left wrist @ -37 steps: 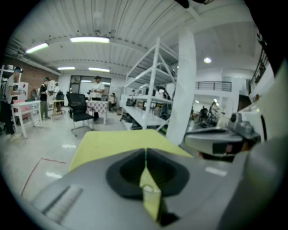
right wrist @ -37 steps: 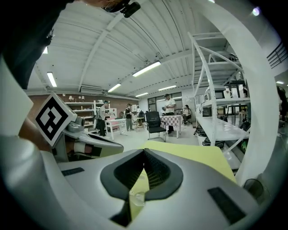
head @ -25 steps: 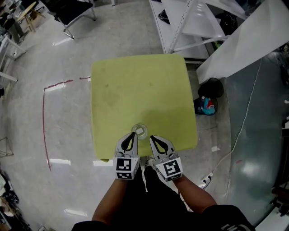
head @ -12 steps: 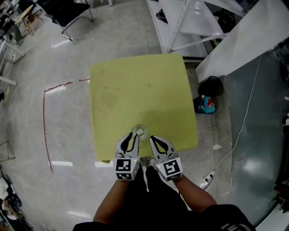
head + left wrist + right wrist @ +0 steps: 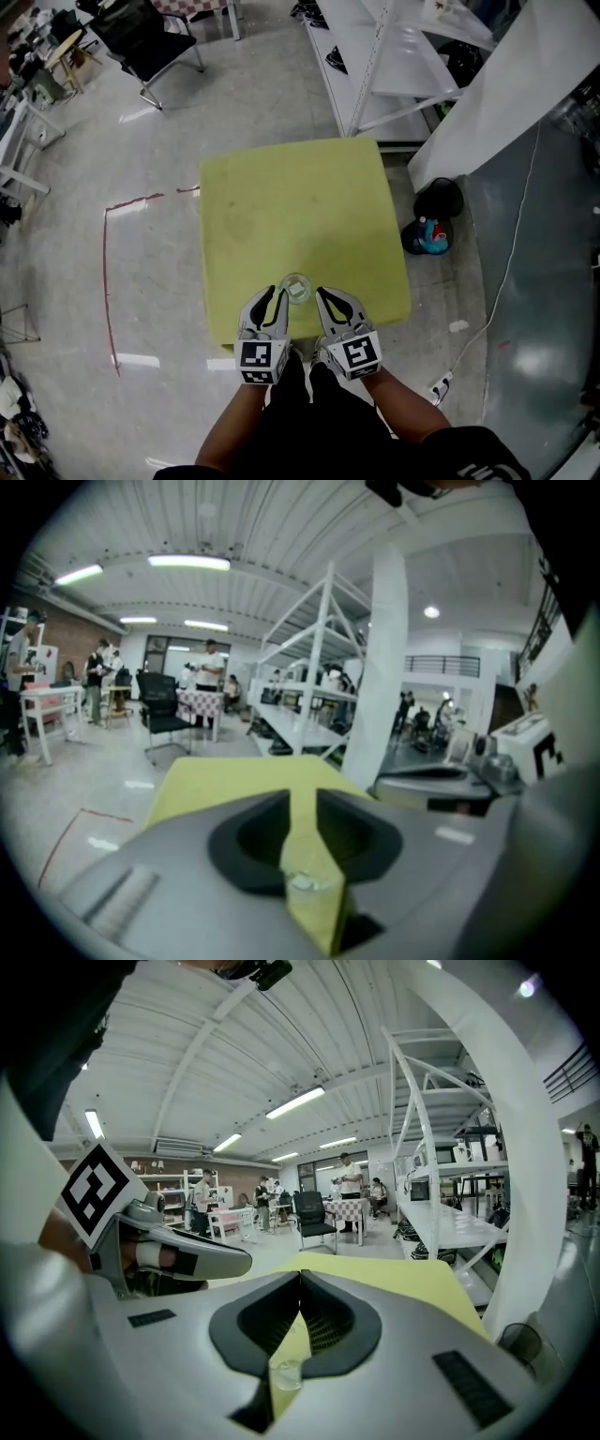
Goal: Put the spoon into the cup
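A small clear glass cup (image 5: 295, 287) stands on the yellow-green table (image 5: 291, 216) near its front edge. Something pale shows inside it; I cannot tell whether it is the spoon. No spoon lies elsewhere in view. My left gripper (image 5: 279, 294) sits just left of the cup, its jaws a narrow gap apart with nothing between them. My right gripper (image 5: 320, 294) sits just right of the cup, jaws closed and empty. The cup (image 5: 305, 885) shows low between the jaws in the left gripper view, and the cup (image 5: 284, 1373) likewise in the right gripper view.
White metal shelving (image 5: 394, 56) stands beyond the table's far right corner. A black bag (image 5: 439, 199) and a colourful object (image 5: 430, 234) lie on the floor to the right. An office chair (image 5: 141, 33) is at the far left. Red tape (image 5: 108, 272) marks the floor.
The head view has shifted a little, so the table sits lower in the picture. Both grippers stay on either side of the cup, with no visible change in their jaws.
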The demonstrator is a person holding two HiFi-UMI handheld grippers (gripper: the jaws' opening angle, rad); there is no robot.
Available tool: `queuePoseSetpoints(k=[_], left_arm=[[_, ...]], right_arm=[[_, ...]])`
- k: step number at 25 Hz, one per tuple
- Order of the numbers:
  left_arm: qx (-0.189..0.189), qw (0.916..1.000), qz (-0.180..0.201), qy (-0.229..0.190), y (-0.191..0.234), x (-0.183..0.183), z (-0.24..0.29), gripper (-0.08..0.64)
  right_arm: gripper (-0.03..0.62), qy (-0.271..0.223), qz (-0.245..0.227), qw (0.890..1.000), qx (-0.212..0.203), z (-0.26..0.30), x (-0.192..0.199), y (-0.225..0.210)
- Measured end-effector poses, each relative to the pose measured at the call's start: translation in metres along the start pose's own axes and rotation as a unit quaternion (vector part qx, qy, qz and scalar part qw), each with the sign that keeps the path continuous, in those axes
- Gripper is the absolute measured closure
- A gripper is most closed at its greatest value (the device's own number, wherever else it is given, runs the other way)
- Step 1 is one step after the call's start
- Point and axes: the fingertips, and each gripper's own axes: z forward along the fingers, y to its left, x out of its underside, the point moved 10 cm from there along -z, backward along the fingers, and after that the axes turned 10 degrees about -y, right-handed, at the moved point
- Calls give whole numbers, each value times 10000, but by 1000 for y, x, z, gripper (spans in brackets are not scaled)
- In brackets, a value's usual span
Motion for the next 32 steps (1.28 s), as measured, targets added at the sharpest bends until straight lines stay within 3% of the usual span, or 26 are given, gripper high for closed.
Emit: queuePoseSetpoints(k=[8, 11, 17, 27, 32], left_arm=[[-111, 9988, 199, -431, -3, -45, -10, 551], [-169, 9980, 277, -536, -6, -60, -14, 554], [-196, 9958, 375, -815, -3, -86, -27, 554], [-97, 9919, 461, -1181, 8, -111, -31, 554], [-68, 9909, 484, -1252, 12, -115, -32, 554]], right_arm=[[586, -204, -18, 9998, 62, -4, -21, -8], [586, -347, -34, 9994, 3, -4, -39, -14], [586, -1108, -97, 9937, -124, 2, -103, -8], [586, -1291, -235, 9911, -240, 27, -131, -23], [586, -1426, -342, 9891, -107, 27, -141, -24]])
